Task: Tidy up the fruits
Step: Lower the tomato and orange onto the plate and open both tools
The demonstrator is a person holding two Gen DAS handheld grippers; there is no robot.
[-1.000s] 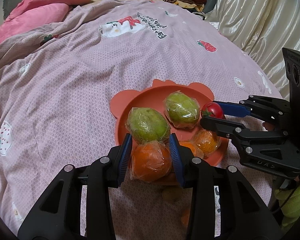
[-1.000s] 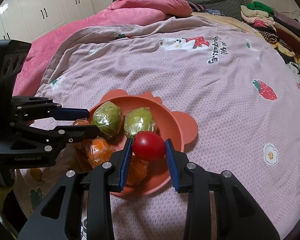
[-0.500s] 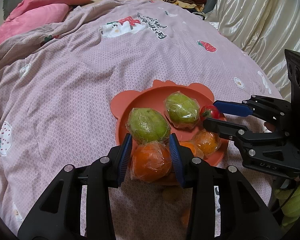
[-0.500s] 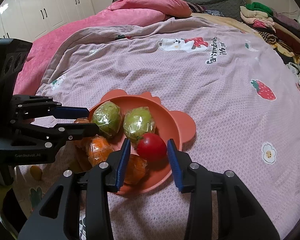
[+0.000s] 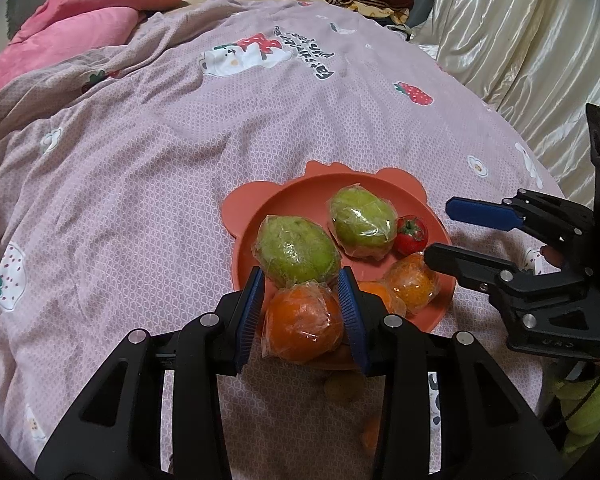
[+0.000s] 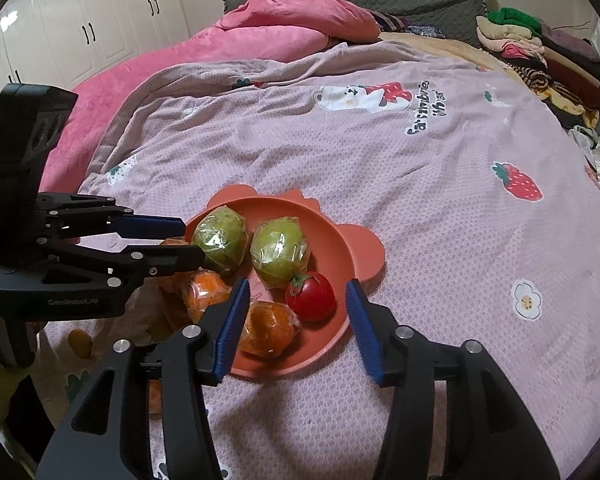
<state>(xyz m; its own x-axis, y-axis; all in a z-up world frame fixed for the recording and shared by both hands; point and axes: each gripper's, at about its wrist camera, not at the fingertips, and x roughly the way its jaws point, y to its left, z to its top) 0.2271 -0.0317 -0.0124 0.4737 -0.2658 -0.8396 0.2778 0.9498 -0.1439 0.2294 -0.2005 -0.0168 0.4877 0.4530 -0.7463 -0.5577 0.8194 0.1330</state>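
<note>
Left wrist view: my left claw (image 5: 302, 306) is clamped on the wrapped orange (image 5: 303, 320) over the plate (image 5: 300, 200) rim. I'd lower it gently into the free spot before releasing; right claw (image 6: 296, 320) sits wide apart, the tomato (image 6: 311, 296) loose on the plate.

I count one orange plate (image 6: 360, 240), two wrapped green fruits (image 6: 220, 240) (image 6: 280, 254), three wrapped oranges (image 5: 304, 322) (image 5: 412, 282) (image 5: 380, 298), one tomato (image 6: 311, 296), and two hand-held grippers (image 5: 302, 312) (image 6: 296, 320).
</note>
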